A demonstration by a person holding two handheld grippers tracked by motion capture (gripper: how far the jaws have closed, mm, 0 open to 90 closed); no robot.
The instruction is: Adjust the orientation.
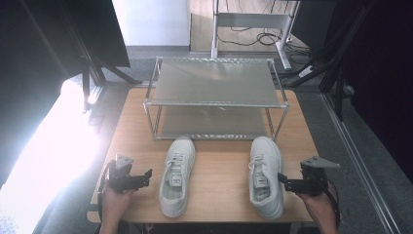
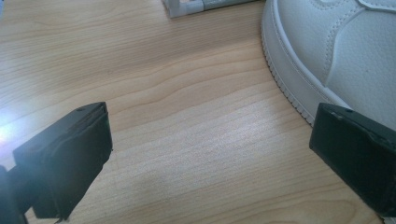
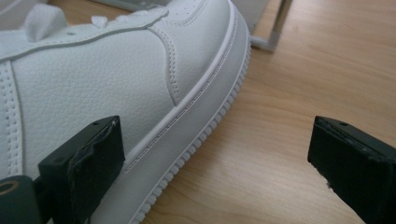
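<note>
Left gripper [image 1: 146, 176] low over wooden table [image 1: 219, 175], held in left hand [image 1: 115, 204] at near-left corner. Jaws wide apart, nothing between them but bare tabletop. Left white shoe [image 1: 177, 175] just beside jaw tips, toward table's middle, not touching; toe aimed at rack, heel toward person. In left gripper view, same gripper [image 2: 210, 158] with jaws spread to both edges, shoe sidewall and ribbed sole [image 2: 327, 51] ahead and to right, right-hand jaw overlapping sole edge in picture; contact unclear.

Right gripper [image 1: 283, 181] held in right hand [image 1: 320, 207] at near-right side. Jaws wide open, empty. Right white shoe [image 1: 265, 175] directly at jaw tips, on inner side of gripper, toe likewise toward rack. In right gripper view, gripper [image 3: 215, 163] with left-hand jaw in front of shoe's [image 3: 116, 79] leather side just above sole line, touching or nearly so, cannot tell which; right-hand jaw over bare wood, well clear of shoe.

Metal two-shelf rack [image 1: 214, 83] beyond both shoes, farther from grippers, both shelves bare. Rack foot [image 3: 273, 32] just past toe of right shoe. Strong glare at left of table.
</note>
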